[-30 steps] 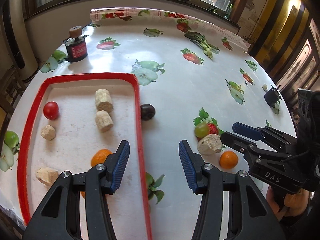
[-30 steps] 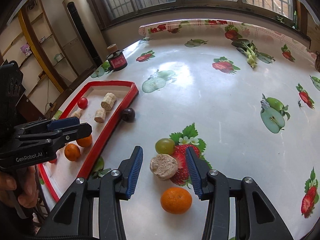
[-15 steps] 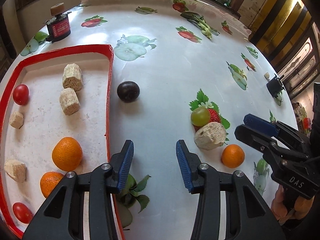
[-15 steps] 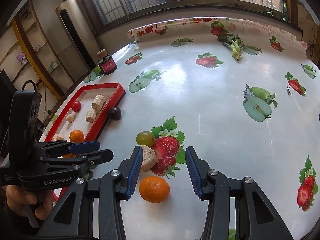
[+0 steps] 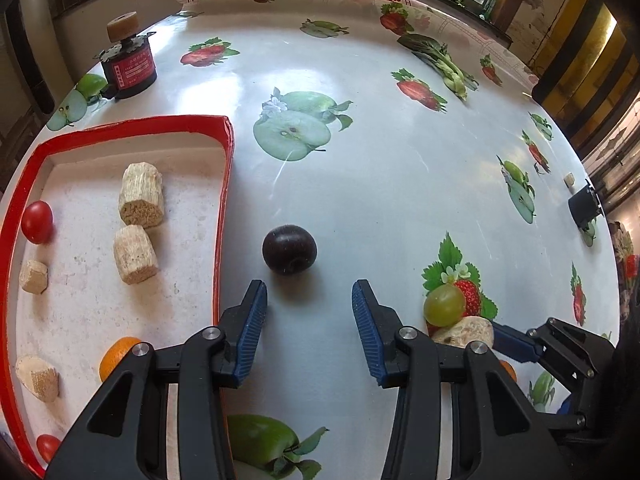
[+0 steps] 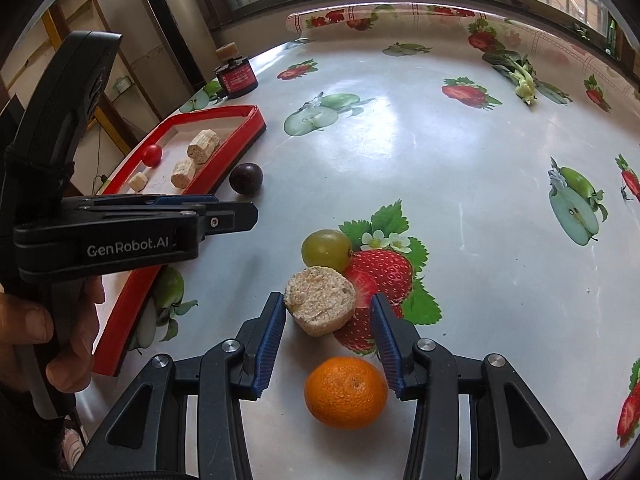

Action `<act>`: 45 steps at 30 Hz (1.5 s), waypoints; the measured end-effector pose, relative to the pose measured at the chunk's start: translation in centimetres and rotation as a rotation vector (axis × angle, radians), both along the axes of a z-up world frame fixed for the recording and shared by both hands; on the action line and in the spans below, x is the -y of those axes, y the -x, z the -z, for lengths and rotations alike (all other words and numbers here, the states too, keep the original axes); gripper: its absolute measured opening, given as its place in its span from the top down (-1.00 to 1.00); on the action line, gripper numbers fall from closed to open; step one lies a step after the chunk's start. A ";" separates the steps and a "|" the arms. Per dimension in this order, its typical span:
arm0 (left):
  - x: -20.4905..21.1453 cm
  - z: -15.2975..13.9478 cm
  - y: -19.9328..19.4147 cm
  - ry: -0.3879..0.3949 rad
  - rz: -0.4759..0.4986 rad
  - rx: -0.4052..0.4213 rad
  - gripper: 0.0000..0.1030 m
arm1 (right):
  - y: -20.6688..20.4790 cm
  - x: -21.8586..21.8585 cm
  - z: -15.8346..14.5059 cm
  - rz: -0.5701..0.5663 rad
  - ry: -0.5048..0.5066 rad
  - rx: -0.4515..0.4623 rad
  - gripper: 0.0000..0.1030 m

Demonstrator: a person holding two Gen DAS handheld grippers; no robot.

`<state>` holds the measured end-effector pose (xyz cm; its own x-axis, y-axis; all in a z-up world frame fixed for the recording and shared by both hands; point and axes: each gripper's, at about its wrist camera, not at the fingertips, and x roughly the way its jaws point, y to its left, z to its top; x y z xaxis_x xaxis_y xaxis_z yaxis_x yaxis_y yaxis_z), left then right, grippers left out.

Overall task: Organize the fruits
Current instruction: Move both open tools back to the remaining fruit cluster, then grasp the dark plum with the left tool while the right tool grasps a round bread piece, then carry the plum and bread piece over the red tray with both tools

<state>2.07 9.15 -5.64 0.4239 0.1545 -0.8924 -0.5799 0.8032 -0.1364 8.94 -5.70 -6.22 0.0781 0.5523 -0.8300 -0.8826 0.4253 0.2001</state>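
Left tool (image 5: pixel 306 306) advanced, spread wide, dark plum (image 5: pixel 289 249) just ahead; right tool (image 6: pixel 328 322) released.

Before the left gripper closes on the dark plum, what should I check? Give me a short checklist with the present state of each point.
1. Left gripper open: ok.
2. Dark plum between the fingers: not ok, it lies just beyond the tips.
3. Plum apart from the red tray: ok.
4. Free space in the tray: ok.
5. Right gripper out of the way: ok, open near the beige chunk.
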 end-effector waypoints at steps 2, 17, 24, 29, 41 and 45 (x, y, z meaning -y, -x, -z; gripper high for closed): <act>-0.1 0.2 -0.8 -0.032 -0.008 -0.014 0.16 | -0.2 0.2 -0.1 -0.001 -0.007 -0.006 0.31; 0.2 -1.2 0.1 -0.113 0.018 0.034 0.57 | -1.8 3.5 -1.9 0.069 -0.068 -0.007 0.30; 2.0 -3.3 2.6 -0.090 0.044 0.106 0.57 | -1.5 4.5 -2.8 0.085 -0.092 -0.006 0.30; 2.9 -4.1 4.1 -0.085 0.049 0.129 0.57 | -0.6 4.8 -3.4 0.077 -0.102 0.000 0.30; 4.1 -4.8 7.8 -0.077 0.034 0.148 0.57 | 2.0 4.4 -4.5 0.046 -0.119 0.016 0.31; 4.3 -5.2 9.3 -0.083 0.020 0.161 0.56 | 2.8 4.2 -4.8 0.035 -0.127 0.018 0.31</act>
